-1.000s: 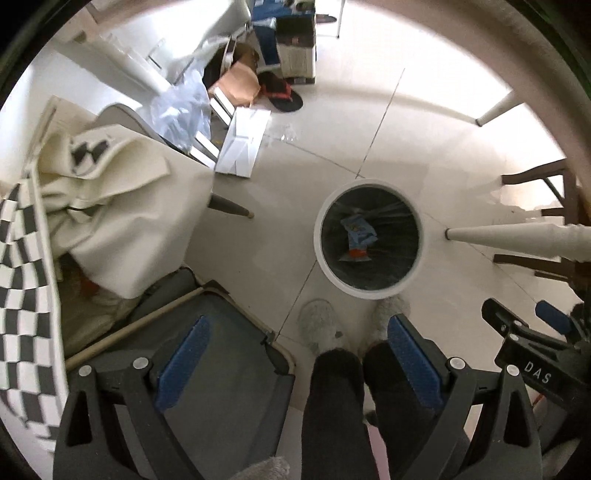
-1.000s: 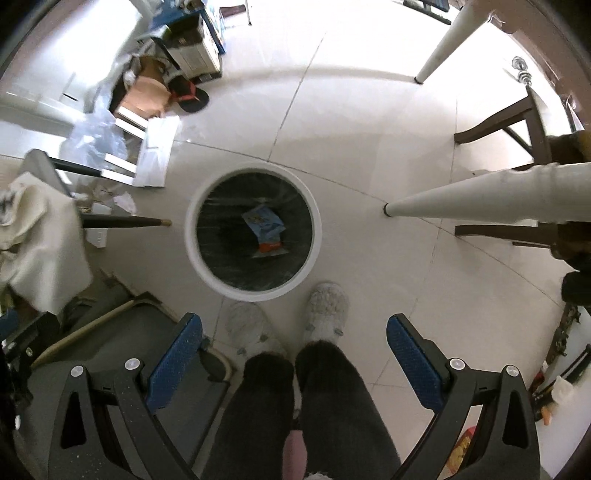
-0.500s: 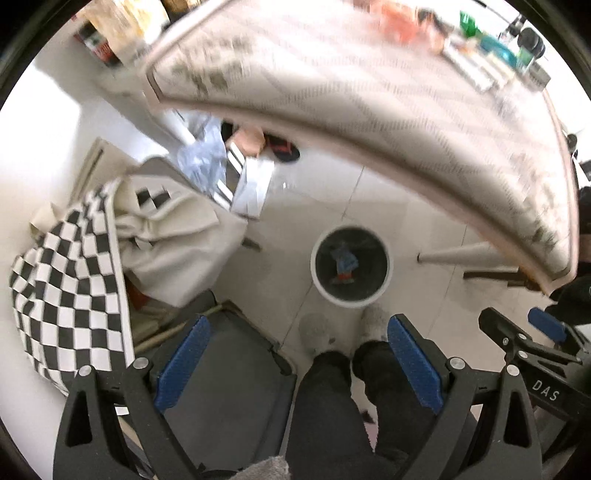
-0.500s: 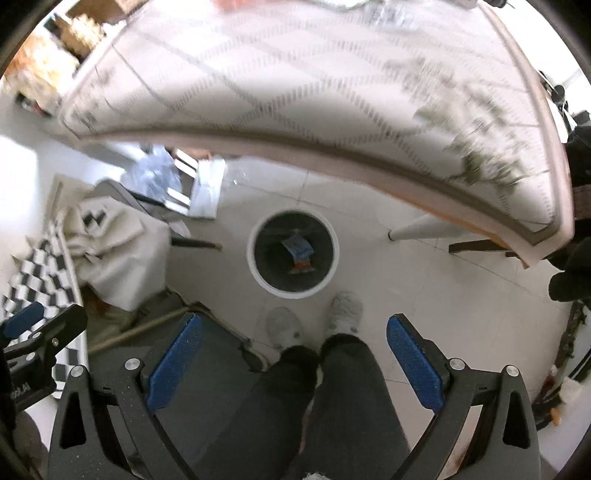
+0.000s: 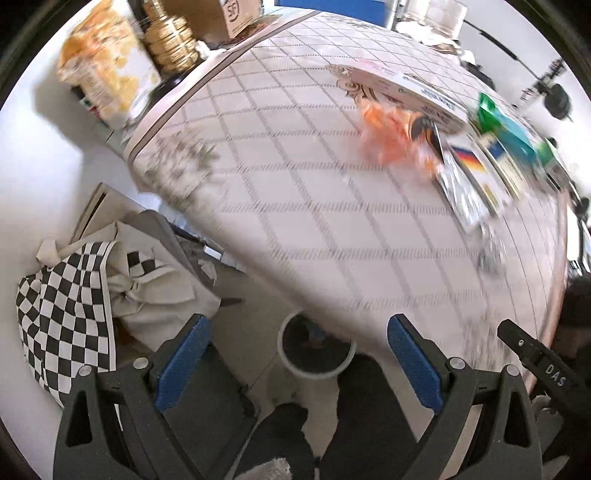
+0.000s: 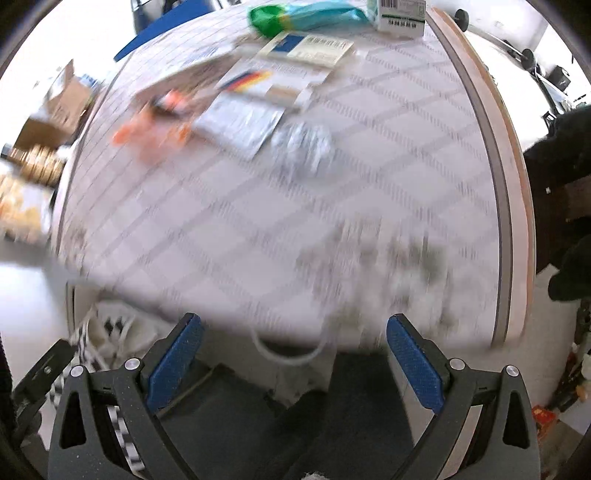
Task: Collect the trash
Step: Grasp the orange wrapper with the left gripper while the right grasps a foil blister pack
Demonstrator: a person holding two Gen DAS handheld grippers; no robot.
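Note:
A table with a grid-patterned cloth (image 5: 295, 221) (image 6: 258, 229) fills both views, blurred by motion. On it lie an orange plastic wrapper (image 5: 391, 136) (image 6: 147, 136), a silver foil packet (image 5: 461, 188) (image 6: 240, 125), a crumpled foil ball (image 6: 303, 147) and a green and teal bag (image 5: 509, 125) (image 6: 306, 14). The white-rimmed bin (image 5: 314, 350) (image 6: 288, 354) stands on the floor, half hidden under the table edge. My left gripper (image 5: 295, 365) and right gripper (image 6: 293, 363) are both open and hold nothing, over the near table edge.
A checkered cloth (image 5: 62, 306) lies over a cream bag on the left. Boxes and a gold jar (image 5: 170, 44) stand at the table's far left. The person's dark trouser legs (image 5: 354, 424) (image 6: 332, 424) show at the bottom. A grey chair seat (image 5: 207, 406) is below left.
Both cameras have swung up from the floor and bin to the tabletop. The bin has slid to the bottom under the table edge. Both grippers stay open.

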